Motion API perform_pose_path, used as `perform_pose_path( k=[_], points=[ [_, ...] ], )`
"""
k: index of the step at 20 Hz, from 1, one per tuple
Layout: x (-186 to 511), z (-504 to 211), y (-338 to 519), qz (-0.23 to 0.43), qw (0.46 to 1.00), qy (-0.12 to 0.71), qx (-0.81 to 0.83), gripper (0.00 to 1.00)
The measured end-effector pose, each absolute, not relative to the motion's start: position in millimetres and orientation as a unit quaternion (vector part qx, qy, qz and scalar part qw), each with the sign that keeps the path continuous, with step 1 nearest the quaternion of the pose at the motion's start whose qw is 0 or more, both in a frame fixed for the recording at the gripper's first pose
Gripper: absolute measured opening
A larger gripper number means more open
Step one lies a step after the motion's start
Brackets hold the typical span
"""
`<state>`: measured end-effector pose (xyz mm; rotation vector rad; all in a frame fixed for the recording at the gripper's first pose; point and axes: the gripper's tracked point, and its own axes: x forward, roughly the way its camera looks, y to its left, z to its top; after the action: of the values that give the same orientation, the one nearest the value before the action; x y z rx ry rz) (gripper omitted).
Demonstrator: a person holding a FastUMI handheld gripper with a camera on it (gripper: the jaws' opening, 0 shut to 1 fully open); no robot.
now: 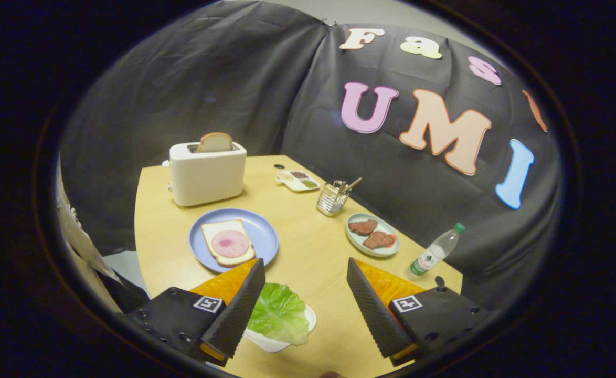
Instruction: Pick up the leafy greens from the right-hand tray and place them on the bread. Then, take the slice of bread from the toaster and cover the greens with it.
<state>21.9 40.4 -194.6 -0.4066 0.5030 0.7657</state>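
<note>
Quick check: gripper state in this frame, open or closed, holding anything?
Gripper: open, fingers spread wide, holding nothing; the green lettuce leaf on its small white tray lies between the fingers, beside the left one.

Showing pale wood-grain laminate, smooth and faintly shiny, on the table (pixel 308 252). Looking like glossy cream plastic on the toaster (pixel 207 174) near the far left corner. Reading as smooth matt plastic on the blue plate (pixel 263 231), with soft, porous bread (pixel 223 247) lying on it. Appearing crinkled, waxy and slightly glossy on the leafy greens (pixel 279 315), in a smooth white tray (pixel 271 344) at the near edge. Gleaming like wire-mesh metal on the utensil holder (pixel 332 199). Looking clear, shiny plastic on the bottle (pixel 436 251) by the right edge. Showing ribbed, matt texture on the spread fingers (pixel 242 310) of the gripper (pixel 303 310).
</note>
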Motion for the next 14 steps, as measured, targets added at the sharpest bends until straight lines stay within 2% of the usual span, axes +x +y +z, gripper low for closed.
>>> perform_pose_path(
  k=[14],
  points=[
    [6.1,-321.3,41.4,0.421,0.795,0.383,-0.207,1.00]
  ],
)
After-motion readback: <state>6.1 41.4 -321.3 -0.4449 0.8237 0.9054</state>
